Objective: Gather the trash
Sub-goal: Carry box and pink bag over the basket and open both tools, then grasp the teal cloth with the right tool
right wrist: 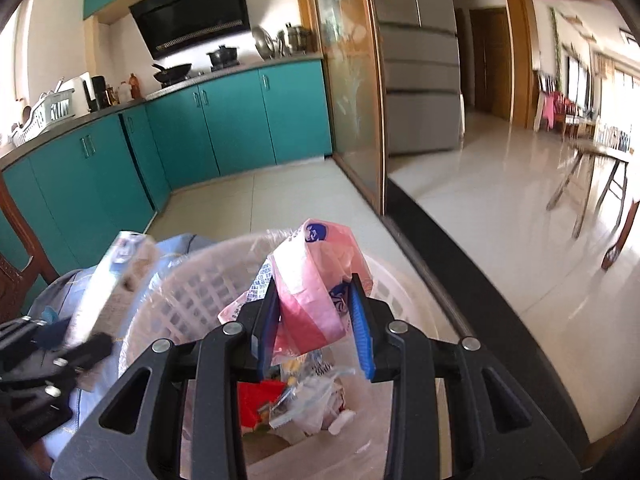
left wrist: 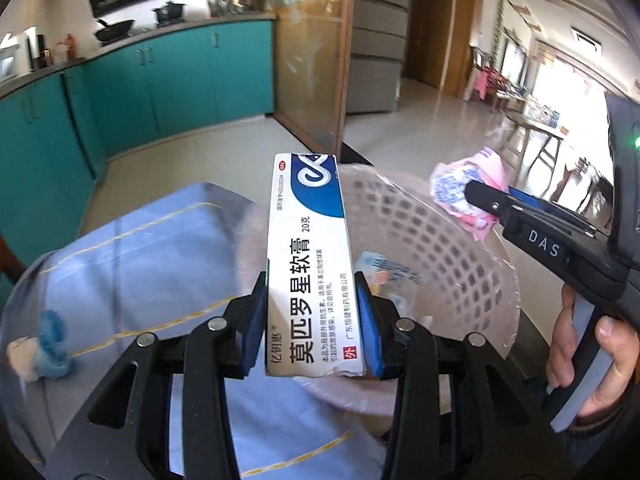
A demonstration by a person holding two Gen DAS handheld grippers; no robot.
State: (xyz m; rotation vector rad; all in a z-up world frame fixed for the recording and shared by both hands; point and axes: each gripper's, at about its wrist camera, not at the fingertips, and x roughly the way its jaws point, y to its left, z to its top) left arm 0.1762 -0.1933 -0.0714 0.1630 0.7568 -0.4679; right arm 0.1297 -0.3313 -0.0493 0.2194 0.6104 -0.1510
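Observation:
My left gripper (left wrist: pixel 310 320) is shut on a white and blue ointment box (left wrist: pixel 310 256), held upright at the near rim of a pink lattice trash basket (left wrist: pixel 452 248) lined with clear plastic. My right gripper (right wrist: pixel 314 320) is shut on a crumpled pink wrapper (right wrist: pixel 316 280) and holds it above the same basket (right wrist: pixel 172 300). In the left wrist view the right gripper (left wrist: pixel 480 200) comes in from the right with the wrapper (left wrist: pixel 464 188). In the right wrist view the box (right wrist: pixel 116 276) and left gripper (right wrist: pixel 60 356) show blurred at the left. Several scraps of trash (right wrist: pixel 304 396) lie in the basket.
A light blue cloth (left wrist: pixel 152 256) covers the table left of the basket, with a blue and white scrap (left wrist: pixel 40 348) on it. Teal kitchen cabinets (right wrist: pixel 168 136) stand behind, a glass sliding door (right wrist: pixel 352 92) in the middle, and tiled floor (right wrist: pixel 500 208) with a table to the right.

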